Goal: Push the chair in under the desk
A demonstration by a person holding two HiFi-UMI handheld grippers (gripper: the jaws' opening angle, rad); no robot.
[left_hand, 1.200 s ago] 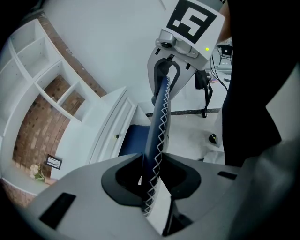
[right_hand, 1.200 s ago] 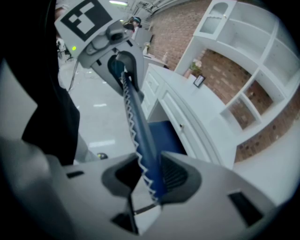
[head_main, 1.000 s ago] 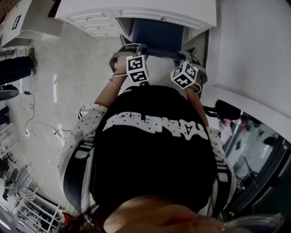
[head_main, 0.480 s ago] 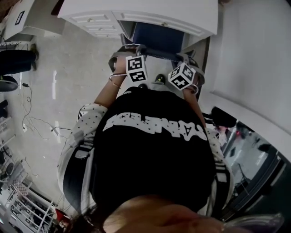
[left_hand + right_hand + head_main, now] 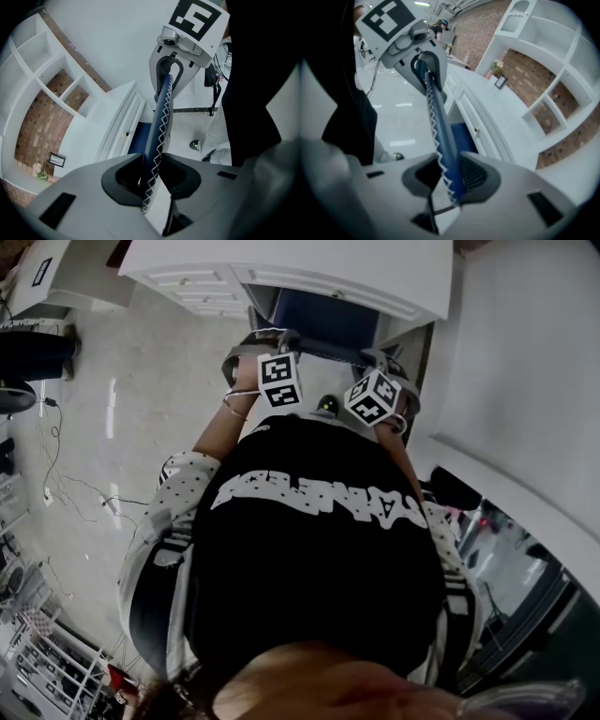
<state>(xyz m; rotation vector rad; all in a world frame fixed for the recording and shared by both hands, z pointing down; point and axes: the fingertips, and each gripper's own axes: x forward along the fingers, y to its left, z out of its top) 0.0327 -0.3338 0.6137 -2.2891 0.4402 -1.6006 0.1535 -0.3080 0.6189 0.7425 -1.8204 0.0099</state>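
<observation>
Chair (image 5: 323, 315) sits top centre of head view, blue seat partly under white desk (image 5: 281, 263). L gripper (image 5: 151, 165) & R gripper (image 5: 451, 174) each clamp narrow on its stitched backrest edge (image 5: 161, 112), side by side.

Got the chair (image 5: 323, 317) at 12 o'clock, partway under the bench (image 5: 281, 261). Left gripper (image 5: 152, 176) clamped on it at 11, right gripper (image 5: 451, 180) at 1.

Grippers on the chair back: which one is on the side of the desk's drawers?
The left gripper: its jaws grip the chair back at the end beside the drawers; the right gripper grips the opposite end.
</observation>
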